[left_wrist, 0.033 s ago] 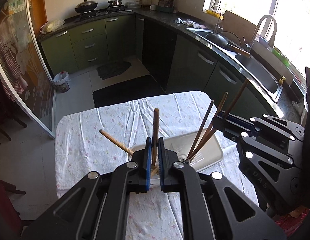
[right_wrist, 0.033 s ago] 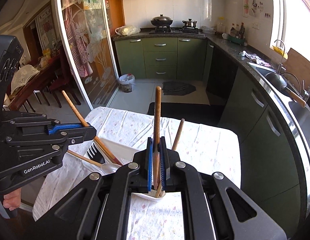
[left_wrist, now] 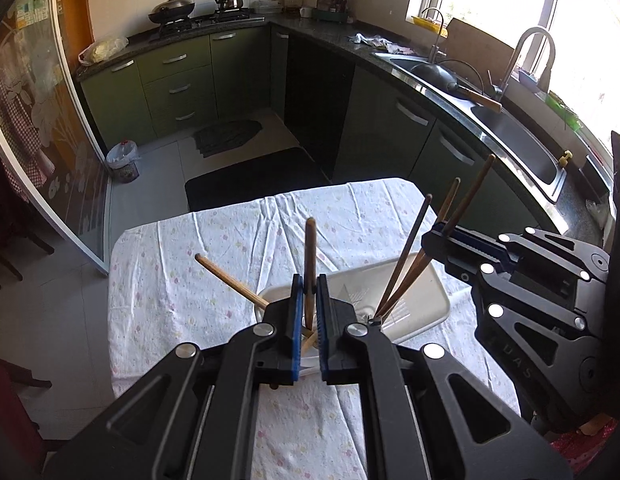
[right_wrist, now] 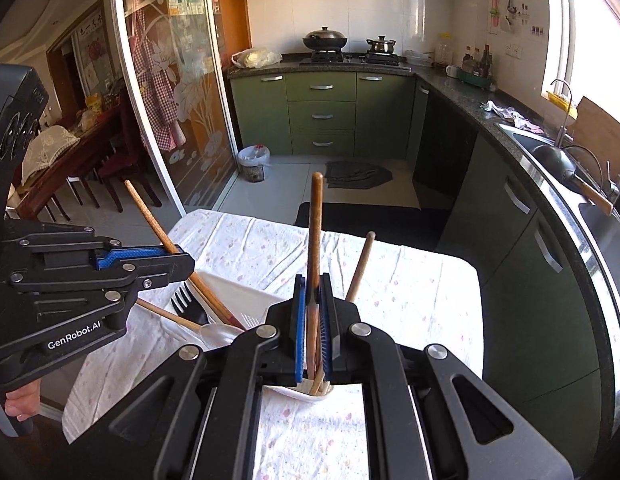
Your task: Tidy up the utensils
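Observation:
A white tray (left_wrist: 426, 296) lies on the cloth-covered table (left_wrist: 230, 248). My left gripper (left_wrist: 309, 320) is shut on an upright wooden handle (left_wrist: 310, 264), its lower end in the tray; another wooden handle (left_wrist: 230, 282) leans to its left. My right gripper (right_wrist: 313, 320) is shut on a dark wooden chopstick (right_wrist: 315, 240) that stands in the tray end (right_wrist: 310, 394); a second stick (right_wrist: 360, 266) leans beside it. In the left wrist view the right gripper (left_wrist: 442, 236) holds the sticks (left_wrist: 414, 264). A black fork (right_wrist: 188, 306) and a clear spoon (right_wrist: 218, 336) lie in the tray.
Green kitchen cabinets (right_wrist: 322, 116) and a counter with a sink (left_wrist: 518, 140) run along the far and right sides. A glass sliding door (right_wrist: 178, 92) stands at the left. A bin (right_wrist: 254, 162) and dark mats (left_wrist: 254, 176) are on the floor beyond the table.

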### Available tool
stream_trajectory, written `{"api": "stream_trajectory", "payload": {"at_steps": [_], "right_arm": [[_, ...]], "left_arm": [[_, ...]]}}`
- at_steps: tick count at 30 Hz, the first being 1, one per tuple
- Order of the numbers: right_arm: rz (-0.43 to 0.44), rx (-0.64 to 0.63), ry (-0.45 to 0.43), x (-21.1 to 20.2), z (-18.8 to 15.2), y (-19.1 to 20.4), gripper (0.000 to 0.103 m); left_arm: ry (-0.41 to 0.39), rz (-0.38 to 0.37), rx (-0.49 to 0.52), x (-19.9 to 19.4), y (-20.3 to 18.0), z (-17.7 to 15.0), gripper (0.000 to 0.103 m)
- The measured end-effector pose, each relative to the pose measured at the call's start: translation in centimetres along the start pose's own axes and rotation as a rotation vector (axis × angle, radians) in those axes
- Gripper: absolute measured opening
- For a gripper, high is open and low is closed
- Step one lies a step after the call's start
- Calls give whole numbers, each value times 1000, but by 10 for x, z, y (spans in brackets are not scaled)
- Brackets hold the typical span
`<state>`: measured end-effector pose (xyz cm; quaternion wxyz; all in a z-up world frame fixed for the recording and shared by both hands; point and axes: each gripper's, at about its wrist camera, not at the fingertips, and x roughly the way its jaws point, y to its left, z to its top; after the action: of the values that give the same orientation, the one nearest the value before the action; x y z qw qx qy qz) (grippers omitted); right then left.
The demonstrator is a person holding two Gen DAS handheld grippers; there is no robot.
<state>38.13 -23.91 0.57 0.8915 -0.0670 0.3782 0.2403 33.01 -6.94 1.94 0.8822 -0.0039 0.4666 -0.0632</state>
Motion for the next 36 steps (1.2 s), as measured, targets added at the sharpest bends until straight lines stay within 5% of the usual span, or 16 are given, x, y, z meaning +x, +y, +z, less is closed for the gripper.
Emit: {"api": "stream_trajectory", "payload": {"at_steps": [3, 5, 12, 18, 26, 36], "right_arm": [[1, -13, 12, 13, -6, 1, 8], [16, 5, 6, 14, -9, -2, 34], [23, 37, -80, -29, -31, -5, 39], [11, 56, -124, -77, -76, -2, 57], [5, 154, -136, -125, -190, -15, 94], [-23, 203, -255, -194, -297, -5, 98]], "left_arm": [[22, 6, 11, 11, 2, -8, 8], [21, 12, 20, 13, 3, -12, 20], [-59, 22, 42, -11, 4, -28, 40], [-150, -2, 50, -48, 1, -62, 58], [-260, 37, 60, -83, 9, -167, 71], [-448, 139, 20, -135, 4, -272, 95]]}}
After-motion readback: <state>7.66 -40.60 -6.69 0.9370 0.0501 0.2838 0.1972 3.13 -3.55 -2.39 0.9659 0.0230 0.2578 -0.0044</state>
